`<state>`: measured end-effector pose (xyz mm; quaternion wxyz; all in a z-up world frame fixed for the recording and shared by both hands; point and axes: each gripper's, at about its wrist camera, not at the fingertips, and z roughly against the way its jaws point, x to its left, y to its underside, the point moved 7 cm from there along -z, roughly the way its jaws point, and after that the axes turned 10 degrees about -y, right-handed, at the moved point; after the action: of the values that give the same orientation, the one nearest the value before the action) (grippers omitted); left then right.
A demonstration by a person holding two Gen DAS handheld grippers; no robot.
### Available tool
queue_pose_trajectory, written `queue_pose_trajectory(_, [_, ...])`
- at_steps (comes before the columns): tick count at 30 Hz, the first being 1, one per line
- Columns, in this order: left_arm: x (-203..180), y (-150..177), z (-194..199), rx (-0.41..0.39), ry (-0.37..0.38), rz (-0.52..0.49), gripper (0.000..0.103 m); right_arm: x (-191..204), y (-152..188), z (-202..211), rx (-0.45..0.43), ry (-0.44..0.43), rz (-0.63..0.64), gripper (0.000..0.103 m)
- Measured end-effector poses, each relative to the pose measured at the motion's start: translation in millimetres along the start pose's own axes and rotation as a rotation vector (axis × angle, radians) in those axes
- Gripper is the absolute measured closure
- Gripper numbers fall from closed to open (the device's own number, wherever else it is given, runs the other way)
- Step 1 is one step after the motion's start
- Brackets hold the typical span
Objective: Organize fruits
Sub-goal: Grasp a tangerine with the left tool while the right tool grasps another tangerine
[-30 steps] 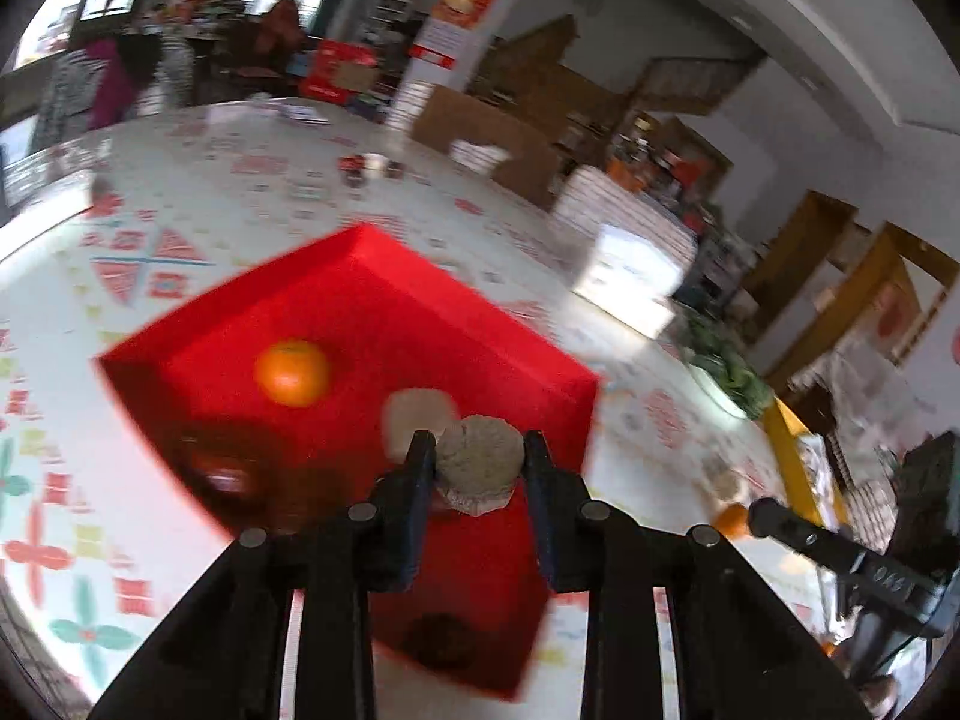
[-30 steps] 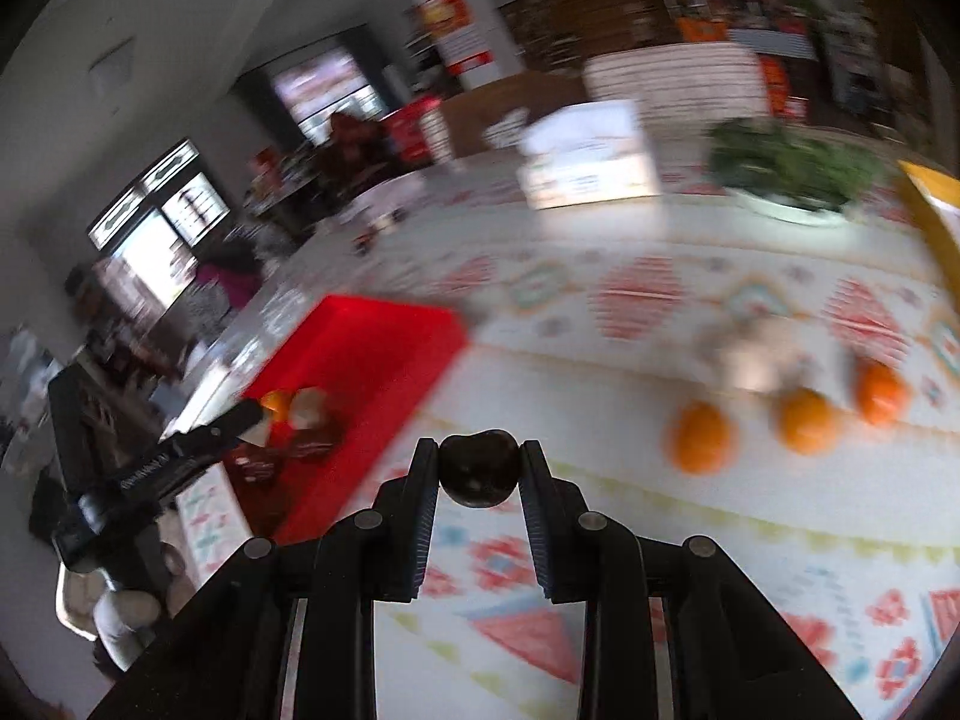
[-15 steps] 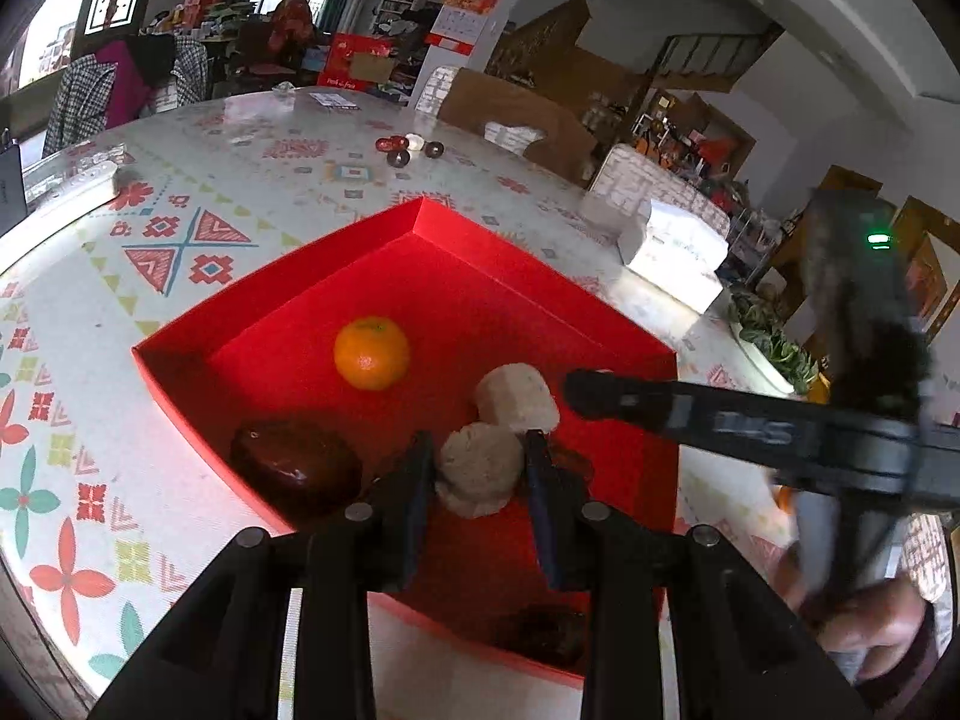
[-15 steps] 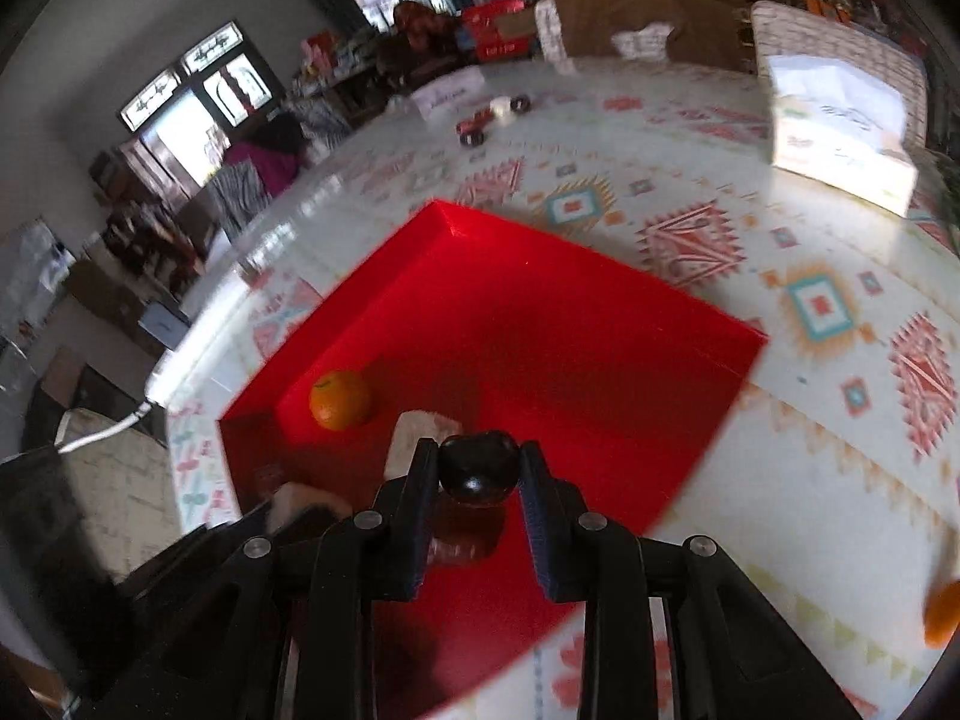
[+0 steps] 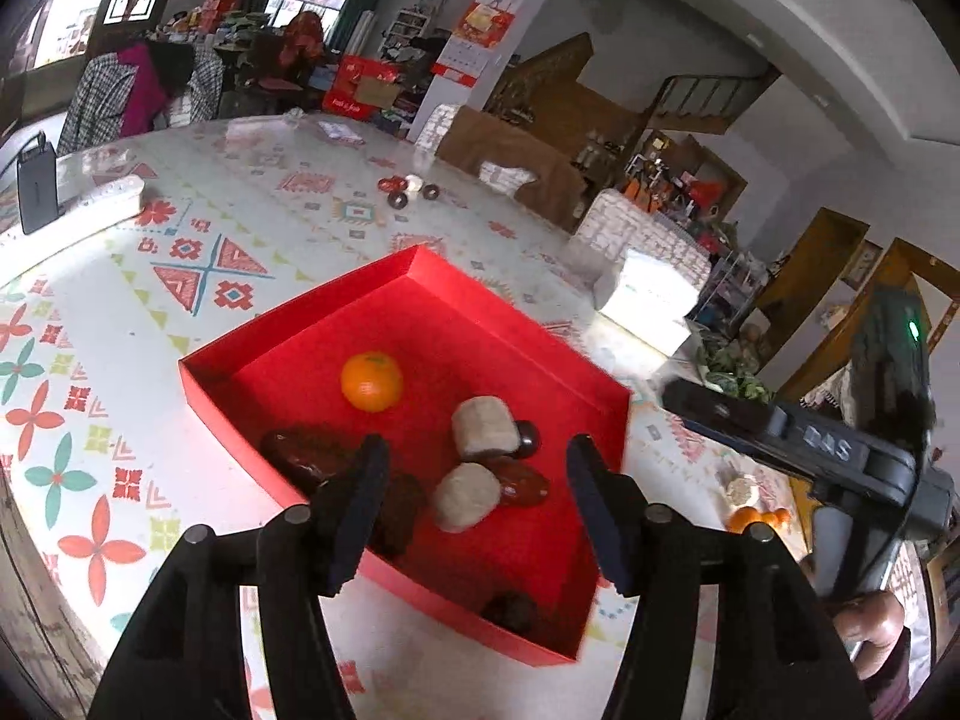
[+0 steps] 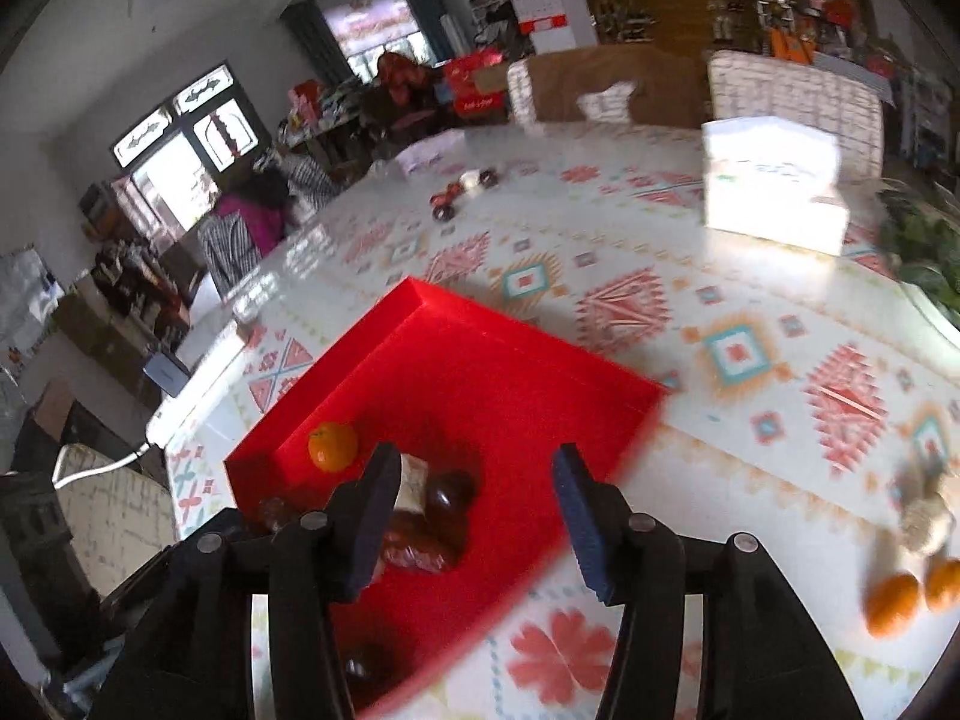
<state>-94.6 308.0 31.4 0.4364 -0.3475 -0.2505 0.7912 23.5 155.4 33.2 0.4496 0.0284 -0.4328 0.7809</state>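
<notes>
A red tray (image 5: 420, 282) on the patterned table holds an orange (image 5: 371, 381), two beige fruits (image 5: 467, 496), a dark round fruit (image 5: 527, 438), a red-brown fruit (image 5: 519, 480) and more dark fruit. My left gripper (image 5: 477, 468) hovers over the tray's near side. Its jaws are opening with nothing pressed between them, and one beige fruit lies loose below. My right gripper (image 6: 475, 462) hangs over the same tray (image 6: 510, 384), jaws opening and empty. The dark round fruit (image 6: 450, 492) rests beneath it. Two oranges (image 6: 894, 603) and a beige fruit (image 6: 924, 519) lie on the table at the right.
A white tissue box (image 6: 774, 186) stands beyond the tray, with a small toy car (image 6: 462, 186) further back. Leafy greens (image 6: 924, 252) sit at the far right. A white power strip (image 5: 114, 189) lies at the table's left edge. The right hand's gripper body (image 5: 780, 438) reaches in beside the tray.
Both grippers went from shut to open. The left let its beige fruit go into the tray. The right swung from the table over the tray and let go of its dark fruit.
</notes>
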Motion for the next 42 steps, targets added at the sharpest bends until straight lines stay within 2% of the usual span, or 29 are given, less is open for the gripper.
queue_pose_trajectory(1, [-3.0, -0.3, 4.5, -0.006, 0.005, -0.003, 0.040, -3.5, 3.0, 13.2, -0.014, 0.005, -0.001, 0.043])
queue_pose_trajectory(3, [-11.3, -0.6, 16.6, -0.027, 0.020, -0.013, 0.035, -14.2, 11.0, 43.4, -0.047, 0.027, -0.001, 0.034])
queue_pose_trajectory(8, [-35.9, 3.1, 35.2, -0.051, 0.064, -0.052, 0.031, -53.9, 33.0, 125.2, -0.131, 0.156, 0.007, 0.033])
queue_pose_trajectory(12, [-61.0, 12.3, 35.9, -0.039, 0.095, -0.087, 0.029, -105.0, 48.4, 201.3, -0.228, 0.280, -0.071, 0.028])
queue_pose_trajectory(16, [-91.8, 28.0, 23.3, 0.011, 0.126, -0.142, 0.029, -151.6, 65.2, 241.1, -0.275, 0.343, -0.186, 0.028])
queue_pose_trajectory(20, [-121.6, 45.4, 13.0, 0.050, 0.148, -0.209, 0.029, -190.1, 79.3, 233.1, -0.246, 0.382, -0.277, 0.028])
queue_pose_trajectory(24, [-151.7, 62.6, 3.5, 0.082, 0.165, -0.284, 0.029, -227.8, 81.1, 202.3, -0.202, 0.396, -0.331, 0.038])
queue_pose_trajectory(28, [-184.8, 76.1, -11.8, 0.099, 0.168, -0.377, 0.029, -255.1, 79.4, 179.9, -0.178, 0.406, -0.370, 0.041])
queue_pose_trajectory(34, [-236.3, 97.9, -54.8, 0.135, 0.151, -0.524, 0.029, -267.1, 83.1, 162.4, -0.154, 0.415, -0.363, 0.043])
queue_pose_trajectory(37, [-263.9, 110.5, -76.3, 0.182, 0.167, -0.571, 0.029, -269.9, 83.9, 158.3, -0.133, 0.426, -0.351, 0.063])
queue_pose_trajectory(42, [-296.5, 125.9, -102.6, 0.208, 0.162, -0.636, 0.029, -269.8, 83.9, 159.4, -0.131, 0.420, -0.341, 0.065])
